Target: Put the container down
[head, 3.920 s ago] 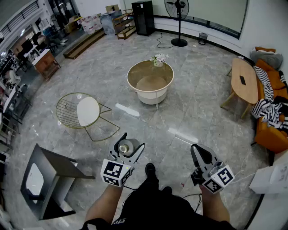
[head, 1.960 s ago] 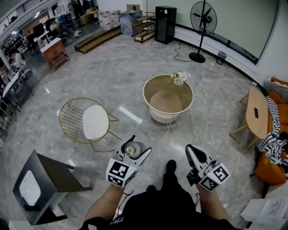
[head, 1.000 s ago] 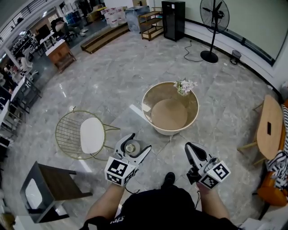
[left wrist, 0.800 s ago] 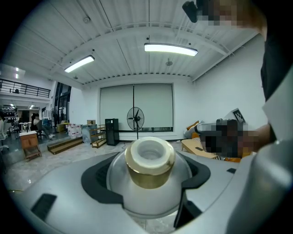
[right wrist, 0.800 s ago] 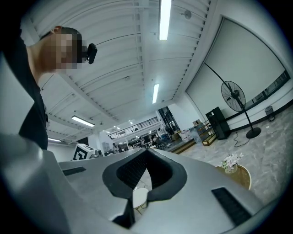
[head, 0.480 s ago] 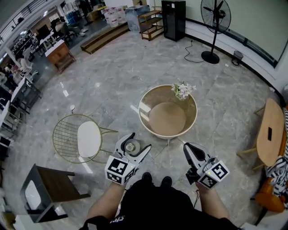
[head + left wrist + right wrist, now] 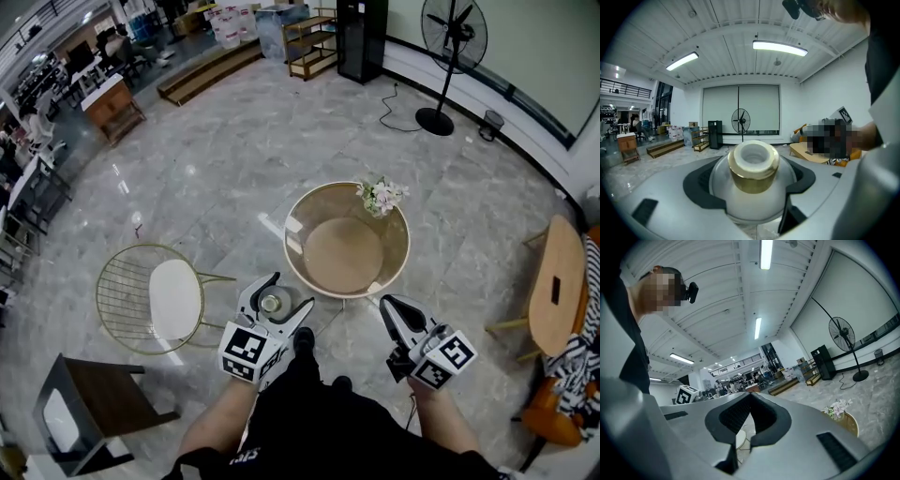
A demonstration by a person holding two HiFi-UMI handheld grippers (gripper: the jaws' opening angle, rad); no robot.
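Note:
My left gripper [image 7: 274, 301] is shut on a small round white container [image 7: 272, 304] with a gold neck. In the left gripper view the container [image 7: 753, 180] stands upright between the jaws, its open mouth facing the camera. A round beige table [image 7: 347, 243] with a raised rim lies just ahead and to the right, a small vase of pale flowers [image 7: 381, 197] on its far edge. My right gripper [image 7: 397, 312] hangs near the table's front rim, jaws closed together and nothing between them [image 7: 749, 423].
A gold wire chair [image 7: 150, 298] with a white seat stands to the left. A dark side table [image 7: 89, 411] sits at the lower left. A wooden bench [image 7: 550, 292] and orange sofa are at the right. A standing fan [image 7: 448, 49] is at the back.
The person has walked forward: the round table has come closer, from well ahead to right in front of both grippers. The left gripper has kept the container throughout.

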